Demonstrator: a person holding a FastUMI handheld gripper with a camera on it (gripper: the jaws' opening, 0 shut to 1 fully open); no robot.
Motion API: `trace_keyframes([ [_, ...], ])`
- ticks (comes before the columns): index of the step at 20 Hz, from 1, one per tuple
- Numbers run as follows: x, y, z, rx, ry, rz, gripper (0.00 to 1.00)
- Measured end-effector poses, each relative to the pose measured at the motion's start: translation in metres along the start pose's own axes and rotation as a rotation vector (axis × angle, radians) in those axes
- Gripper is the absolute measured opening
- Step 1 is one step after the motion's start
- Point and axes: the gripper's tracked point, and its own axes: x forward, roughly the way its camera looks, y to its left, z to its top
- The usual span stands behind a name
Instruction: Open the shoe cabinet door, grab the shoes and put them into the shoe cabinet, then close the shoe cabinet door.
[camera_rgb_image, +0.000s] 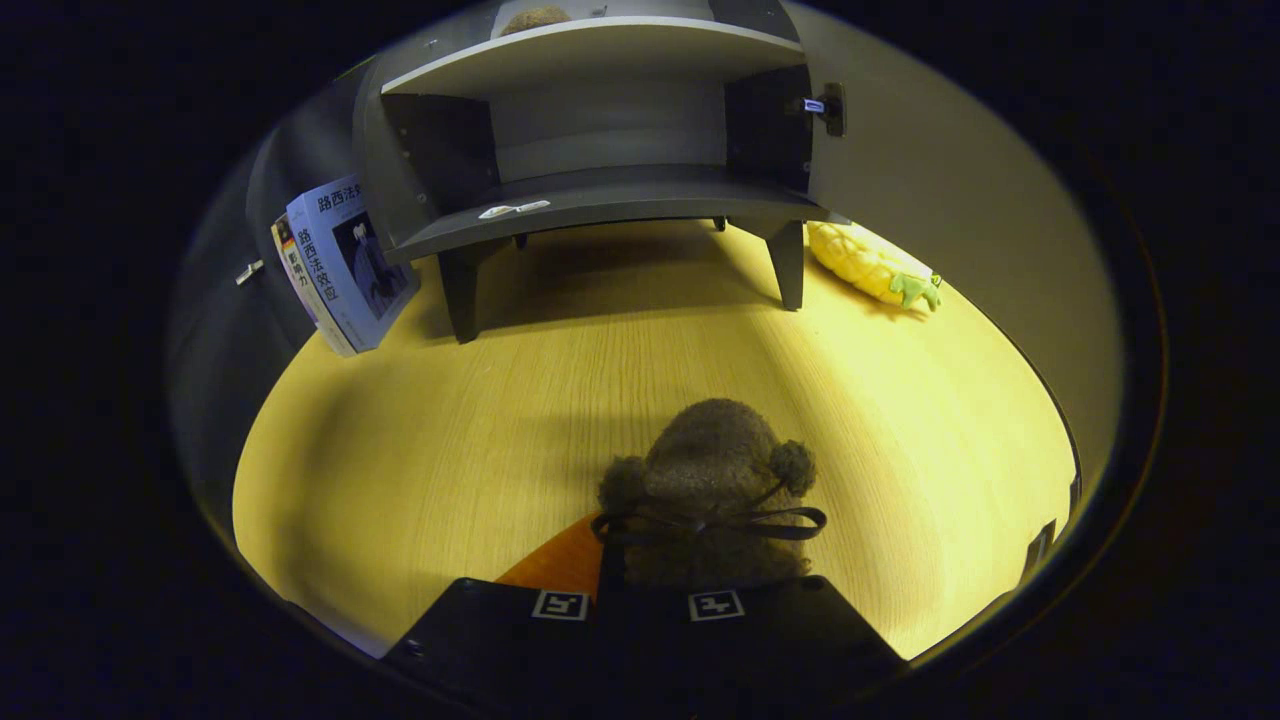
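The gripper (650, 590) grips a fuzzy brown shoe (712, 480), its fingers close together on the shoe's near end, the toe pointing away toward the cabinet. Two pom-poms and a dark bow (700, 525) sit across the shoe's top just ahead of the fingers. Each finger carries a square black-and-white marker (716, 604). An orange patch (560, 560) shows beside the shoe at the near edge of the table (420, 450), a pale wood-grain surface; whether the shoe rests on the table or hangs just above it cannot be told.

Beyond the shoe, across a bare stretch of wood, the shoe cabinet (600, 200) stands on short legs toward the far edge of the table. Its door (950, 200) is swung wide open to the right, a small latch (825, 106) at its inner edge, and the lower compartment lies open to view with a small white tag (512, 209) on its front lip. A second brown fuzzy thing (535, 18) sits on the upper shelf; what it is cannot be told.

Two books (345, 265) with Chinese titles lean against the cabinet's left side near the far left corner, the writing too small to read surely. A plush pineapple (870, 265) lies at the far right, just behind the cabinet's right leg, beside the open door.
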Motion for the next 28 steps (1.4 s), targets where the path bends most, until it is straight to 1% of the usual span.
trace_keyframes([
  [3,0.002,-0.002,0.001,0.013,-0.006,-0.003,0.21],
  [4,-0.011,-0.003,0.003,0.029,-0.009,0.002,0.21],
  [5,0.014,-0.005,0.001,0.035,-0.007,0.002,0.13],
  [6,0.002,-0.004,0.003,0.030,-0.005,0.000,0.05],
  [8,-0.001,0.001,-0.002,-0.001,-0.007,-0.004,0.05],
  [10,-0.007,0.003,-0.005,0.000,0.012,0.011,0.05],
  [13,-0.025,-0.006,0.012,0.027,-0.005,-0.002,0.05],
  [15,-0.045,-0.013,0.037,0.004,-0.040,-0.033,0.05],
  [18,-0.081,-0.014,0.085,-0.012,-0.109,-0.054,0.05],
  [22,-0.134,-0.013,0.151,0.014,-0.206,-0.053,0.05],
  [25,-0.164,-0.012,0.199,0.009,-0.252,-0.053,0.05],
  [28,-0.187,-0.019,0.240,0.004,-0.268,-0.079,0.05],
])
